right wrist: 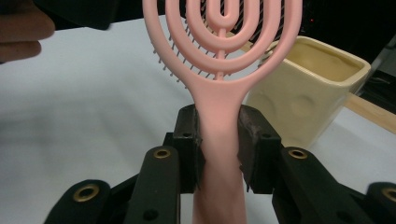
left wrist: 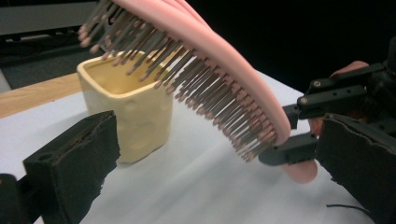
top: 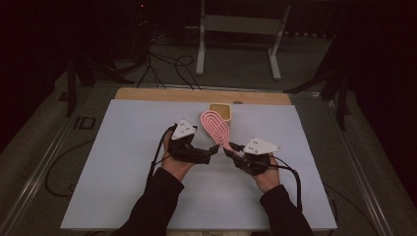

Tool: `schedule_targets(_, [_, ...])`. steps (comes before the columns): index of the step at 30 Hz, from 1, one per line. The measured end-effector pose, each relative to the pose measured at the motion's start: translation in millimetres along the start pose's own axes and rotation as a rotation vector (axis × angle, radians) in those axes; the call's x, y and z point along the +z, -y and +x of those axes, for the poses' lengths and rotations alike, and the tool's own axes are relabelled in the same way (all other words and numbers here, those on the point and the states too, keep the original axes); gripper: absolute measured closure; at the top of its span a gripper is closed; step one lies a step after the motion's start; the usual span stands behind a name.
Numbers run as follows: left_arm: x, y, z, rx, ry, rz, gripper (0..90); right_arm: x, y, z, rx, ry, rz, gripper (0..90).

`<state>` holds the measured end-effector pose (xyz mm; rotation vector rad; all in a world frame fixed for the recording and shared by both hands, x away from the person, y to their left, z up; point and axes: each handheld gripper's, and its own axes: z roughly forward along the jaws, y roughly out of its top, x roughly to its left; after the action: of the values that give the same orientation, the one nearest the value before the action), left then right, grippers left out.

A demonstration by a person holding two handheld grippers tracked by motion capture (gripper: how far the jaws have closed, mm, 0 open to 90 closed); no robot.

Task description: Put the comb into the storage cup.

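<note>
In the left gripper view, the top edge cuts the pink hairbrush (left wrist: 219, 70) at about 11 o'clock, and its near bristles are blurred. In the right gripper view, the brush head hides part of the yellow cup (right wrist: 308, 93), and the bottom edge cuts the handle.

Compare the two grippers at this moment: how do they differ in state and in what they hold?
The right gripper is shut on the pink hairbrush, pads clamping its handle; the left gripper is open and holds nothing. The right one lifts the brush above the yellow cup; the left one sits beside the bristles. Both are hand-held over the white table.
</note>
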<state>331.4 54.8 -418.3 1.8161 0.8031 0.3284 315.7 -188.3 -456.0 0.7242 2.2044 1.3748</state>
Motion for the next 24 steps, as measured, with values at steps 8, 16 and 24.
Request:
schedule_targets(8, [11.8,-3.8,-2.8,-0.033,-0.006,-0.004,4.6,0.1,-0.5,0.6,0.004,-0.006,-0.004,70.5])
schedule_targets(16, [21.7,-5.4,-8.2,-0.063,-0.013,-0.002,19.9,-0.2,-0.9,0.9,-0.003,-0.005,-0.008,70.5])
schedule_targets(24, [26.8,-8.0,-11.2,-0.098,-0.013,0.0,39.9,-0.6,-1.2,1.8,-0.013,0.003,-0.011,70.5])
